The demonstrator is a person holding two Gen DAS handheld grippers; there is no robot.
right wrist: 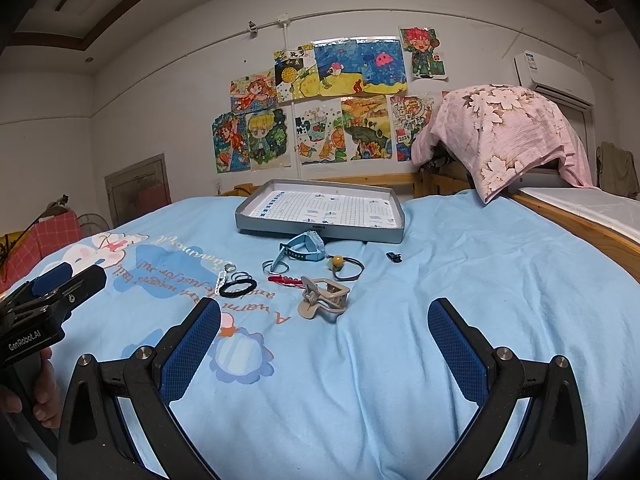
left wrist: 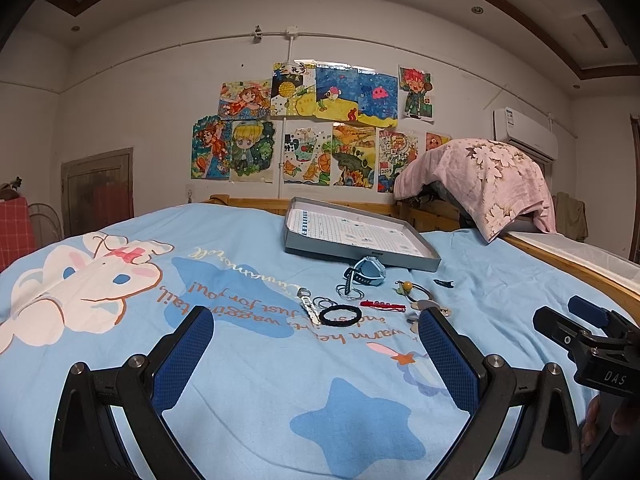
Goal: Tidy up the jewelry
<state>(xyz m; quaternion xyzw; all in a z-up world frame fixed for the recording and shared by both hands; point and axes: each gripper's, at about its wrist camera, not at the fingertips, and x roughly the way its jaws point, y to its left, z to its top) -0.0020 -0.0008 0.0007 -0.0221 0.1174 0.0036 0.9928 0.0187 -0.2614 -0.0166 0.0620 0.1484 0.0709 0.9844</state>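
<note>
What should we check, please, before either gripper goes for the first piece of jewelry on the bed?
1. Left gripper open, empty: ok.
2. Right gripper open, empty: ok.
3. Grey tray free of jewelry: ok.
4. Black hair tie clear of the thin rings: not ok, touching.
5. Beige claw clip lying apart: ok.
6. Blue watch strap free of the hoops: cannot tell.

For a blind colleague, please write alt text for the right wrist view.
Open right claw hovers over a light blue bedsheet with jewelry scattered ahead: a blue watch, a black hair tie, a beige hair clip. Behind them lies an empty grey tray; the left claw shows at left.
</note>
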